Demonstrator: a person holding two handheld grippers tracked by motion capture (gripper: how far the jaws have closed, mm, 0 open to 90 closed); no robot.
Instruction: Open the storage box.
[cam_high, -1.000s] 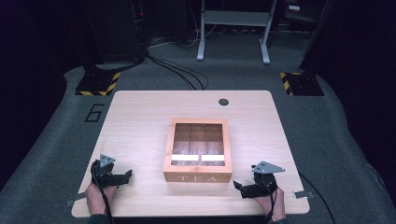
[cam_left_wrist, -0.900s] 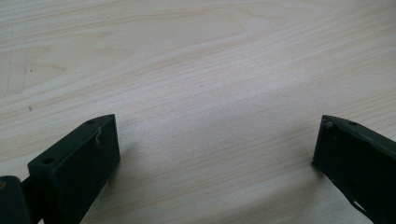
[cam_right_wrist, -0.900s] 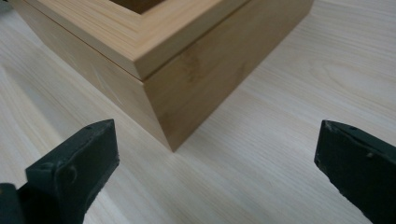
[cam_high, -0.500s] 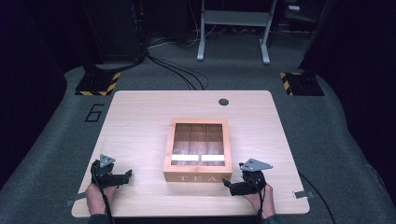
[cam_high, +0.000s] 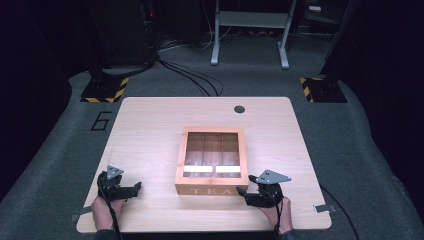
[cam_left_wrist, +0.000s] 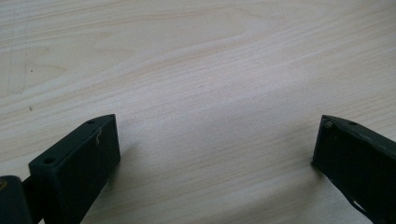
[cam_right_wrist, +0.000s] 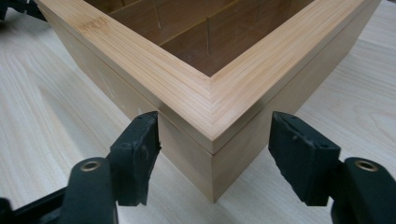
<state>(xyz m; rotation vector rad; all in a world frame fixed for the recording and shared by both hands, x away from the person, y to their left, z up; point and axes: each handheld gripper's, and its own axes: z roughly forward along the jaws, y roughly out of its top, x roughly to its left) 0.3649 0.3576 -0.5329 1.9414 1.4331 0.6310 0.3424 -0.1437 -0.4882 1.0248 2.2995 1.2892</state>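
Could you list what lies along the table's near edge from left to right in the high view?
left gripper → wooden tea box → right gripper → small grey strip at the table's right corner

The high view is soft and low in detail; the worktop (cam_high: 150, 130) sits brightly lit amid a dark room, and a white glare band lies across the glass lid of the tea box (cam_high: 212, 161). In the left gripper view, soft shadows pool beside each jaw. In the right gripper view, the box corner between the jaws is sharp, the jaw bases blurred.
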